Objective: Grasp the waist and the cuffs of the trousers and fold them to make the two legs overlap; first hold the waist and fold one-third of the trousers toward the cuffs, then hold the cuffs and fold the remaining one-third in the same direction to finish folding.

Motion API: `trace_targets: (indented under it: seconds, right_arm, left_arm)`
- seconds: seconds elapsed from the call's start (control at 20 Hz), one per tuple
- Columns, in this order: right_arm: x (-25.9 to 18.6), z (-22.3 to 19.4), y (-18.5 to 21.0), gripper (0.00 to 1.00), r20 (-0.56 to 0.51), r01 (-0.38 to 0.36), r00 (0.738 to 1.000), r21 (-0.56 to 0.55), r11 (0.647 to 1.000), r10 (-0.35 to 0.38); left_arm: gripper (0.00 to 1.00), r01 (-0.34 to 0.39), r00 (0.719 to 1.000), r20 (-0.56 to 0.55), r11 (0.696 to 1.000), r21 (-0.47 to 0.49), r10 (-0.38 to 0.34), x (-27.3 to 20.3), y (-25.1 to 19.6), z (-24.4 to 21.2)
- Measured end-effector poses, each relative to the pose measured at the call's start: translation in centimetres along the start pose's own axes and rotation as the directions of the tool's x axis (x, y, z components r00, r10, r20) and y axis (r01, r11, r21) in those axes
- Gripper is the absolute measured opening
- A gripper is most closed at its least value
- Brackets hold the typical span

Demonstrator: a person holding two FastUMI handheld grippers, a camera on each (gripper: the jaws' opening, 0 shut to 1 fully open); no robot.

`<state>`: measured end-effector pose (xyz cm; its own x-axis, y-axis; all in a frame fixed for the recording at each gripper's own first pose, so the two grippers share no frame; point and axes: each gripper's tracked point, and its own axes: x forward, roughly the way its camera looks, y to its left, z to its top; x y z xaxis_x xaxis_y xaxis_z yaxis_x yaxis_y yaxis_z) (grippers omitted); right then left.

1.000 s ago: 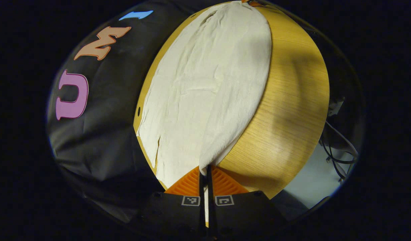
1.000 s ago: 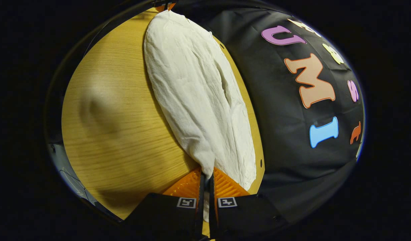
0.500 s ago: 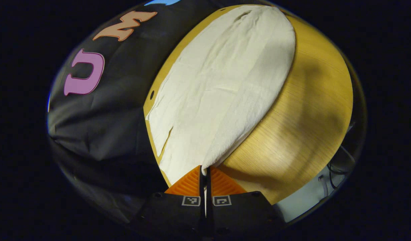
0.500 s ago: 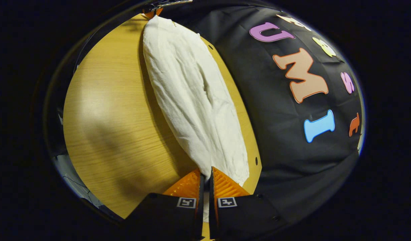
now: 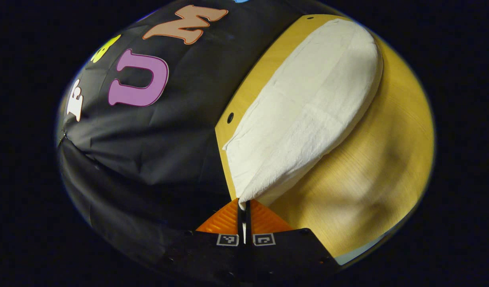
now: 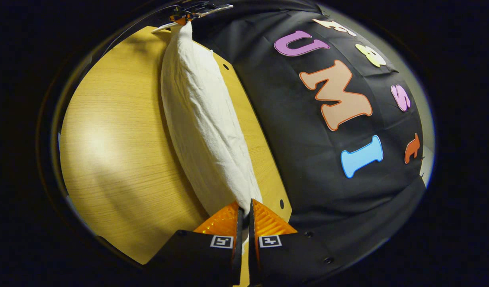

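While the left gripper view looks along its own tongs (image 5: 244,207), the trousers (image 5: 308,111) run straight away from them as a pale band up and to the right across the worktop (image 5: 372,175). Both fingers are pressed together on a corner of the cloth, which rises into them off the wood. From that corner the cloth's long axis lies close along the worktop's edge beside the booth wall (image 5: 157,151), with bare wood wide on the other side. Its far end is rounded and lies flat near the far corner of the worktop. The fold looks two layers thick, one long edge stepped over the other.

Seen from the right gripper view, the trousers (image 6: 200,119) again lead straight away from that view's tongs (image 6: 244,209), which are likewise clamped on a cloth corner. Here the band is narrow and stretched between the two ends, and at its far end the other tongs (image 6: 180,19) hold it at the worktop's (image 6: 117,159) far edge. So each hand has one end, and the cloth's length spans the gap between them, alongside the wall edge.

My reading is that the lengthwise fold is nearly laid, and the next move depends on lowering both ends together so the legs stay lined up.

Small square marker tags sit on each tool body; no brand or readable label shows on the trousers.
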<state>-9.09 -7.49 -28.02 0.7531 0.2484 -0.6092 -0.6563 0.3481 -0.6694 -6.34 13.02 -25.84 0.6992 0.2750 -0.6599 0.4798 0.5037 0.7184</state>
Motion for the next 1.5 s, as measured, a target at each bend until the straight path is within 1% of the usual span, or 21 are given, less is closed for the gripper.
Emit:
trace_targets:
  seconds: [0.15, 0.3, 0.55, 0.6, 0.7, 0.8, 0.85, 0.9, 0.95, 1.0, 1.2, 1.35, 1.4, 1.45, 1.5]
  right_arm:
    - [0.7, 0.6, -1.5, 0.1, -0.003, 0.038, 0.999, -0.019, 0.999, -0.039]
    - [2.7, 1.0, -3.7, 0.1, -0.036, 0.074, 0.997, -0.02, 0.997, -0.075]
    - [5.8, 2.1, -6.5, 0.1, -0.07, 0.135, 0.988, -0.012, 0.991, -0.135]
    - [6.5, 2.2, -7.1, 0.12, -0.073, 0.145, 0.987, -0.011, 0.989, -0.146]
    - [8.0, 2.6, -7.9, 0.09, -0.079, 0.161, 0.984, -0.02, 0.987, -0.162]
    - [9.6, 2.9, -8.7, 0.09, -0.085, 0.165, 0.982, -0.03, 0.986, -0.167]
    - [10.5, 2.9, -8.7, 0.09, -0.09, 0.159, 0.983, -0.032, 0.987, -0.161]
    - [11.4, 2.6, -8.8, 0.07, -0.1, 0.154, 0.983, -0.036, 0.987, -0.157]
    - [12.4, 2.6, -8.8, 0.07, -0.106, 0.15, 0.982, -0.041, 0.988, -0.153]
    - [13.4, 2.4, -8.6, 0.1, -0.117, 0.141, 0.983, -0.043, 0.989, -0.145]
    - [17.4, 1.5, -7.1, 0.09, -0.16, 0.132, 0.977, -0.085, 0.988, -0.144]
    - [19.8, 0.8, -6.0, 0.09, -0.214, 0.137, 0.966, -0.051, 0.989, -0.145]
    - [20.0, 0.7, -5.6, 0.12, -0.241, 0.138, 0.96, -0.03, 0.99, -0.141]
    - [20.7, 0.5, -5.5, 0.13, -0.26, 0.154, 0.953, -0.016, 0.988, -0.152]
    - [20.7, 0.6, -5.7, 0.1, -0.276, 0.173, 0.946, -0.007, 0.985, -0.168]
  left_arm:
    - [0.0, -0.009, 0.999, 0.033, 1.0, 0.007, 0.009, 2.0, 2.0, 2.5]
    - [0.0, -0.012, 0.997, 0.076, 1.0, 0.027, 0.01, 3.8, 3.2, 4.8]
    - [0.0, 0.009, 0.995, 0.096, 1.0, -0.029, -0.006, 7.0, 4.6, 7.1]
    - [0.0, 0.012, 0.995, 0.098, 0.999, -0.042, -0.008, 7.6, 4.8, 7.6]
    - [0.0, 0.011, 0.993, 0.114, 0.998, -0.059, -0.004, 8.6, 5.3, 8.7]
    - [0.0, 0.011, 0.991, 0.132, 0.998, -0.064, -0.002, 9.6, 5.6, 9.7]
    - [0.0, 0.01, 0.99, 0.144, 0.998, -0.064, 0.0, 10.1, 5.8, 10.2]
    - [0.0, 0.015, 0.988, 0.151, 0.998, -0.063, -0.005, 10.9, 5.8, 10.7]
    - [0.0, 0.021, 0.987, 0.159, 0.998, -0.063, -0.011, 11.6, 5.7, 11.0]
    - [0.0, 0.027, 0.986, 0.163, 0.998, -0.065, -0.017, 12.4, 5.4, 11.4]
    - [0.0, 0.066, 0.988, 0.147, 0.996, -0.061, -0.056, 15.6, 3.3, 11.6]
    - [0.0, 0.088, 0.988, 0.13, 0.993, -0.079, -0.078, 17.7, 1.5, 11.4]
    - [0.0, 0.092, 0.988, 0.131, 0.992, -0.085, -0.08, 18.3, 1.0, 11.5]
    - [0.0, 0.097, 0.987, 0.136, 0.991, -0.092, -0.084, 18.6, 0.7, 11.6]
    - [0.0, 0.115, 0.984, 0.147, 0.988, -0.103, -0.099, 18.8, 0.2, 11.9]
